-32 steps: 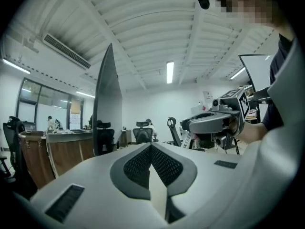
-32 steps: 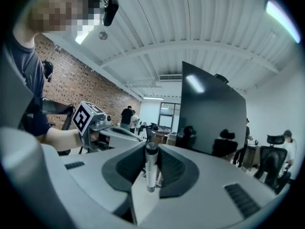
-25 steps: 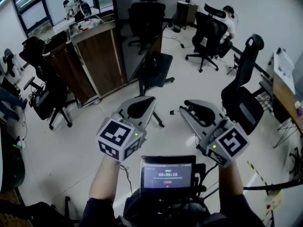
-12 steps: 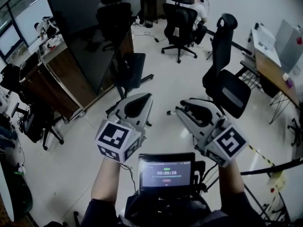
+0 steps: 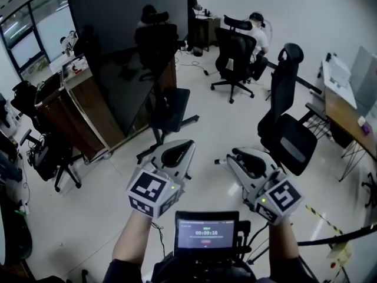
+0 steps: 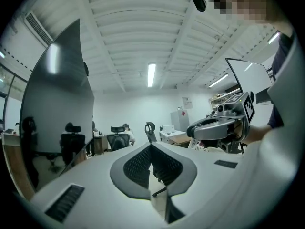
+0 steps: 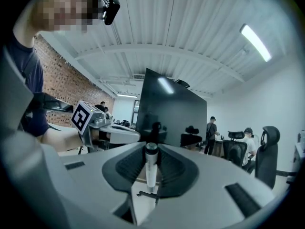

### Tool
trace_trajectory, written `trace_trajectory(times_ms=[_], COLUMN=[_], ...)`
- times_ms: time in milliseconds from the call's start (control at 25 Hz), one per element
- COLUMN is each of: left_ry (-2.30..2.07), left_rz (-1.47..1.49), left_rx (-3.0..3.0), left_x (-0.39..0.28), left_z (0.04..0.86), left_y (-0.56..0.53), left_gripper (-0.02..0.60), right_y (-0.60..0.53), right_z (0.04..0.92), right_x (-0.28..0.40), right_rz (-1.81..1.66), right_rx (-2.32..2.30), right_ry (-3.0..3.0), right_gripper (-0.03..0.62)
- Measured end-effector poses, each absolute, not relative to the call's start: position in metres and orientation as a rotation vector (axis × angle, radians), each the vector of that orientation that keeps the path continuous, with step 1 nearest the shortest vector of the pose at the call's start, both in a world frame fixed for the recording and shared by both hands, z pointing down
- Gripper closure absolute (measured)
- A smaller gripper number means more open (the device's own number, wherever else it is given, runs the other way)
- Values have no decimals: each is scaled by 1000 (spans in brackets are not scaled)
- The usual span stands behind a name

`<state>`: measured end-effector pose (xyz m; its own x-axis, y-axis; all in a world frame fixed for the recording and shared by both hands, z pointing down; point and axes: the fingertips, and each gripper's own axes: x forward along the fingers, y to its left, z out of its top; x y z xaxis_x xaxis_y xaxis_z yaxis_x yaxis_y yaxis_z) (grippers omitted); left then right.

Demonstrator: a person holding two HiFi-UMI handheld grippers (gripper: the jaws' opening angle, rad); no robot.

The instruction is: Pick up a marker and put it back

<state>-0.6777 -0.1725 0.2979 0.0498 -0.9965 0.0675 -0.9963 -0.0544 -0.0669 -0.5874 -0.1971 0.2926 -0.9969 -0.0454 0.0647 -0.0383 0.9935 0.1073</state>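
My right gripper [image 5: 234,155] is held level over the office floor, shut on a white marker [image 5: 219,160] whose end pokes out to the left of the jaws. In the right gripper view the marker [image 7: 151,168] stands upright between the dark pads, grey cap on top, with the right gripper [image 7: 151,175] closed around it. My left gripper [image 5: 188,144] is beside it, also level. Its pads meet at the tip with nothing between them in the left gripper view, where the left gripper [image 6: 151,148] frames a chair beyond. No marker holder shows.
Black office chairs stand ahead [image 5: 168,108] and to the right [image 5: 291,137]. A large dark screen [image 5: 126,46] rises beside a wooden cabinet [image 5: 62,108]. A desk [image 5: 347,108] runs along the right edge. People sit at far desks [image 5: 256,31]. A small display [image 5: 206,232] hangs below my hands.
The room has slid across the head view: the dark screen and the chairs stand in different places. Both grippers sit a little lower in the frame. The marker stays in the right jaws.
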Motion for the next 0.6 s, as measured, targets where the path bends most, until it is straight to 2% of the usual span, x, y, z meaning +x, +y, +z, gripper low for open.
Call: trace_trajectory(times_ms=[600], left_ry=[2155], left_rz=[-204], left_rx=[-2294], left_x=[-660], left_z=[307], left_y=[-202], left_gripper=[581], right_y=[-224], right_z=[303], right_x=[-576], right_rz=[-147], right_rx=[40], right_ry=[-3069], right_gripper=[502])
